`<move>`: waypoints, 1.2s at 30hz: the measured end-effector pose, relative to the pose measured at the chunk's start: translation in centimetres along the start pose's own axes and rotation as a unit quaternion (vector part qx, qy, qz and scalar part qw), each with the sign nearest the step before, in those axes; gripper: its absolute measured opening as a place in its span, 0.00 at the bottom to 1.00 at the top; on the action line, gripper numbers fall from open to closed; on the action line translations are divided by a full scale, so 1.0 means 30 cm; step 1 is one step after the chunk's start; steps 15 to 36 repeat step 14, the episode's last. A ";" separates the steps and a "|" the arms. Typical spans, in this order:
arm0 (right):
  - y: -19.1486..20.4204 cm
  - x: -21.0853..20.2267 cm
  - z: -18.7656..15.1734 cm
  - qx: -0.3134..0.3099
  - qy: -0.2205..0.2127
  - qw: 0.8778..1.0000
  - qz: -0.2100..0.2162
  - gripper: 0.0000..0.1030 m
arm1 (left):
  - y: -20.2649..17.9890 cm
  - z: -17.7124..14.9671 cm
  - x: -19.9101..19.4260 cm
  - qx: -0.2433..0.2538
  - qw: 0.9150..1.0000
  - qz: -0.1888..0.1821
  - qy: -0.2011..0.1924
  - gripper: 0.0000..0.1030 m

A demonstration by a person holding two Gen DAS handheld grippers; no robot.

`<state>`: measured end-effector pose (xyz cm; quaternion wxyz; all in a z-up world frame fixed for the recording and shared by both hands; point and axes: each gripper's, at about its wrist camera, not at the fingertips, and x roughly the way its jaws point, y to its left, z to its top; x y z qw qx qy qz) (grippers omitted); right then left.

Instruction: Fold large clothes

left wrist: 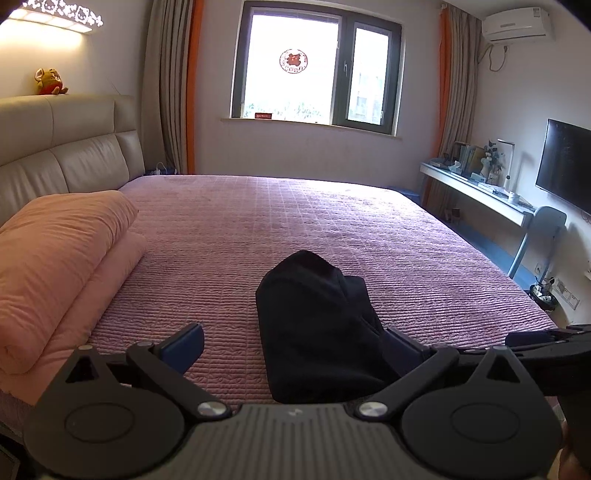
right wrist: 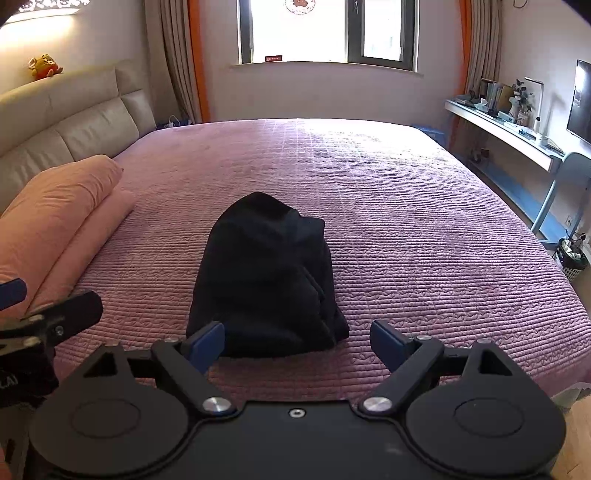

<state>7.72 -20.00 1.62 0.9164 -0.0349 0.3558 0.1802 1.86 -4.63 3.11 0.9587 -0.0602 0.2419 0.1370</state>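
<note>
Black folded garment (right wrist: 266,273); air conditioner (left wrist: 517,24) only left-view.

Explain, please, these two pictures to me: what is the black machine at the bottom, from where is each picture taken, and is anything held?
There is no robot. A person holds a hand tool with two jaws in each hand, and a camera on each tool looks forward. One picture comes from the left gripper, the other from the right gripper. Both stand open and hold nothing. On the purple bedspread lies a dark garment, folded into a bundle. An orange folded quilt lies at the left, near the headboard.
</note>
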 end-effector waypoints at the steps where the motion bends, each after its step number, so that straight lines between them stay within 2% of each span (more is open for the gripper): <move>1: -0.001 0.001 0.000 0.000 0.000 1.000 0.000 0.99 | -0.001 -0.001 0.001 0.001 1.000 0.000 -0.001 1.00; 14: -0.004 0.004 -0.006 0.000 0.003 1.000 0.002 0.99 | 0.019 -0.009 0.006 -0.005 0.999 0.031 -0.023 1.00; 36: -0.004 0.004 -0.006 0.000 0.003 1.000 0.002 0.99 | 0.019 -0.009 0.006 -0.005 0.999 0.031 -0.023 1.00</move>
